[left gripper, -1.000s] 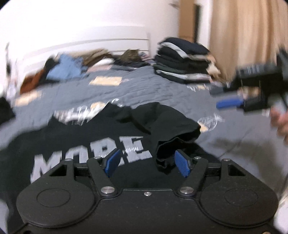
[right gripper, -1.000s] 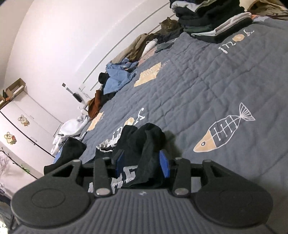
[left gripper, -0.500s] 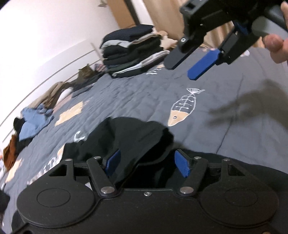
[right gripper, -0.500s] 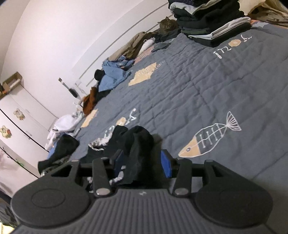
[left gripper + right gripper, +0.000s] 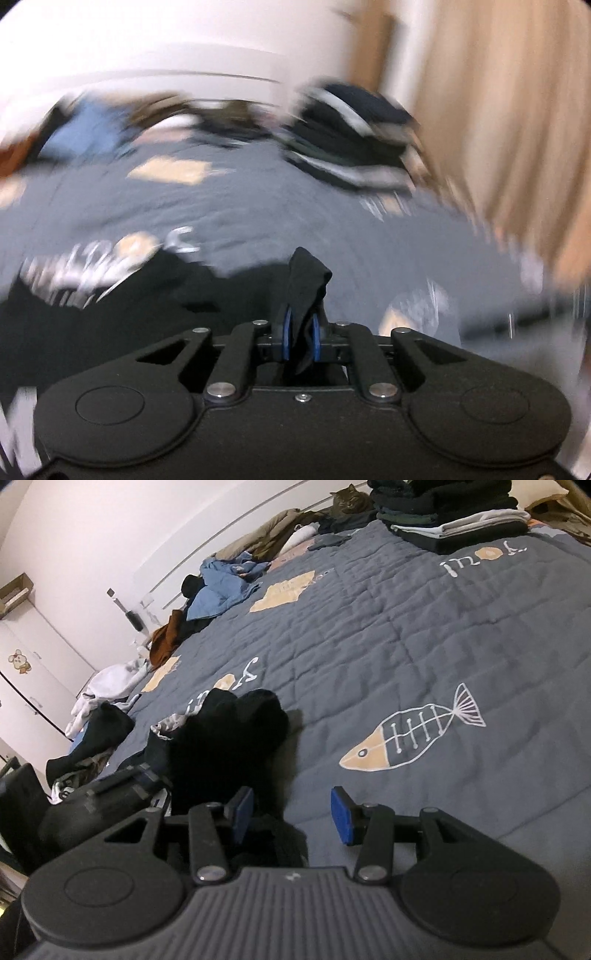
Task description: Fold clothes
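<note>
Between the jaws of the left gripper (image 5: 300,334), with blue pads (image 5: 286,334): black cloth, a pinched fold of the black garment (image 5: 306,288), plain there, with blurred white lettering out to the left. Ahead of the open jaws of the right gripper (image 5: 291,814), also blue-padded: the same black fabric bunched by the left pad, no print visible. Beyond and to the right: slate-grey quilt (image 5: 406,635), stitched in squares, with a tan-and-white fish skeleton (image 5: 413,734), white script and tan patches. Far ahead: folded stack (image 5: 450,520) in black, dark green and white; crumpled denim-blue garment (image 5: 221,587); rust-brown cloth (image 5: 162,642).
</note>
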`<state>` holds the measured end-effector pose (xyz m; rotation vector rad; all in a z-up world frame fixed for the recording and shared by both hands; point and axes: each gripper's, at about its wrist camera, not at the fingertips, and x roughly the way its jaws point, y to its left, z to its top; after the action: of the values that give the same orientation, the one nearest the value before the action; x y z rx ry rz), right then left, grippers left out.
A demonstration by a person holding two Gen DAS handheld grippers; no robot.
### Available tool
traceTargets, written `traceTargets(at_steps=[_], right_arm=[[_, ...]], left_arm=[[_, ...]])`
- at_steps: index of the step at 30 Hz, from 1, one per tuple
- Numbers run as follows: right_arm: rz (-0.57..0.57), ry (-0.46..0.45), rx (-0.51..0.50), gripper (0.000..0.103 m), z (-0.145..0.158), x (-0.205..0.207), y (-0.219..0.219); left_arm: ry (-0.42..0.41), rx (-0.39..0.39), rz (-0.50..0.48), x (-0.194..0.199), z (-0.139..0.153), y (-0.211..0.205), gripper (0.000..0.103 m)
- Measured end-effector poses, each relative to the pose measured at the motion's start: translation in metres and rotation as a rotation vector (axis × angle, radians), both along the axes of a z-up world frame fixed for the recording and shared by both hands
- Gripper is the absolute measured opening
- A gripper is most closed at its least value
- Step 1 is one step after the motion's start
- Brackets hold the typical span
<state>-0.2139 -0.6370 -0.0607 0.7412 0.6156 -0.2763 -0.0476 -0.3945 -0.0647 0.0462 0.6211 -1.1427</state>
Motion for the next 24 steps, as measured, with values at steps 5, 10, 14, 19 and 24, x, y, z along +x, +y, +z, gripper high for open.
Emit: traceTargets(at_steps=[5,10,14,19,24], right_arm=[[0.012,0.006,-0.007,0.046,-0.002,0.006,0.004],[0.041,0.058,-0.047,0.046,-0.012,0.016,0.013],[0.066,0.093,-0.102,0.046,-0.018,0.024,0.020],[0.109,0.072,-0.220,0.046,-0.017,0.029,0.033],[0.175,0.066,-0.348,0.046,-0.022,0.036,0.047]], left_arm=[[0.143,0.011,0.222,0.050,-0.009,0.044,0.011],[0.164,0.182,0.271,0.066,-0.024,0.068,0.013],[0.115,0.130,0.204,0.060,-0.001,0.062,0.053],[0.055,0.083,0.023,0.051,0.032,0.009,0.054],[-0.015,0.118,-0.116,0.043,0.043,-0.055,0.054]])
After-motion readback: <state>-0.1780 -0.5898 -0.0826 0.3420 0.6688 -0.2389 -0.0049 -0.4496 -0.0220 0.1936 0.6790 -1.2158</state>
